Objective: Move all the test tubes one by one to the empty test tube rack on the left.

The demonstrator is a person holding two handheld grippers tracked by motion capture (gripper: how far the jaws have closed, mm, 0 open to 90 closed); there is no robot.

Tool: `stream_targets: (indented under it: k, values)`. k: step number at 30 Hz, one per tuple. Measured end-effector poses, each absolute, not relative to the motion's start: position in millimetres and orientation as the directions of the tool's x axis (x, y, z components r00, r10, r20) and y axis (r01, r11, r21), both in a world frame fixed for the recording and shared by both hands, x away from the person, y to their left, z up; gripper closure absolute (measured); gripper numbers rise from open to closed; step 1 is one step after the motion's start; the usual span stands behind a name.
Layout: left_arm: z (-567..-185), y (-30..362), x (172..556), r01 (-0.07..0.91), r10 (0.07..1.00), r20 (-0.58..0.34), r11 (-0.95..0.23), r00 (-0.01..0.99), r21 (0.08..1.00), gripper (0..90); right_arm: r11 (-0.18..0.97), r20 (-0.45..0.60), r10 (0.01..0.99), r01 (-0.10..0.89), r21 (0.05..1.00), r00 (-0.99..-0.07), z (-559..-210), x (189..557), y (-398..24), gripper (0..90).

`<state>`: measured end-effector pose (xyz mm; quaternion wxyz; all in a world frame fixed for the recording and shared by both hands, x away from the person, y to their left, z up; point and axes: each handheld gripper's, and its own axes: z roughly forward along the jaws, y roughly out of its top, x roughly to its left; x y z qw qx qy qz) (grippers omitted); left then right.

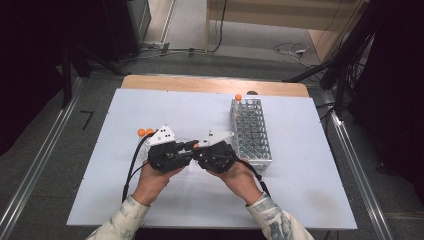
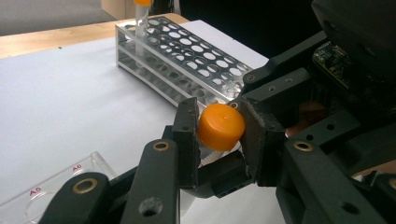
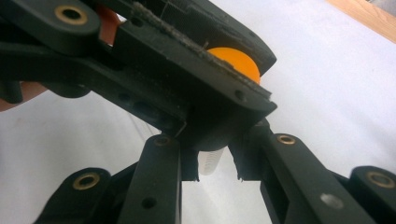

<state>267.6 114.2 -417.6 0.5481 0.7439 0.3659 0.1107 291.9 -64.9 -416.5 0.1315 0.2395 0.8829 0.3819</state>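
The left tongs (image 2: 219, 128) are pinching the orange cap (image 2: 221, 126) while the right tongs (image 3: 215, 163) are pinching the tube (image 3: 209, 162), its axis lying roughly level between them.

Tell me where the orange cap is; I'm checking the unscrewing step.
In the left gripper view the orange cap sits clamped in the left gripper, just in front of the rack; its tube is held by the right gripper.

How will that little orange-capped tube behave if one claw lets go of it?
The tube looks like thin clear plastic, so probably light and stiff. Its orange cap is round and smooth, so it may slip between the left claw pads. Laid on the white table, it would likely roll.
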Motion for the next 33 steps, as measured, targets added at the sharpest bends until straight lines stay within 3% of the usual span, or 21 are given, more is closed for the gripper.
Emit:
stream_targets:
  k: [4, 9, 12, 22, 33]
  values:
    - [-415.0, 114.4, 267.0, 0.418, 0.667, -0.235, -0.126, 0.707, 0.9, 69.7, 0.586, -0.045, 0.521, 0.319, 0.745, -0.852, -415.4, 291.8, -65.7, 70.7]
    - [-404.4, 122.5, 267.9, 0.395, 0.674, -0.237, -0.088, 0.699, 0.914, 69.8, 0.591, -0.037, 0.509, 0.318, 0.741, -0.86, -413.7, 293.3, -66.6, 40.0]
    - [-397.0, 131.6, 270.2, 0.384, 0.691, -0.24, -0.059, 0.682, 0.922, 69.8, 0.586, -0.018, 0.523, 0.344, 0.733, -0.852, -412.9, 295.5, -69.5, 32.0]
    - [-382.2, 169.2, 279.8, 0.358, 0.782, -0.238, 0.021, 0.576, 0.934, 69.8, 0.567, -0.012, 0.55, 0.363, 0.739, -0.835, -410.3, 301.1, -81.1, 28.4]
    - [-394.3, 185.0, 289.6, 0.387, 0.834, -0.218, 0.005, 0.508, 0.922, 69.7, 0.563, -0.009, 0.559, 0.372, 0.738, -0.829, -410.4, 302.7, -83.0, 28.8]
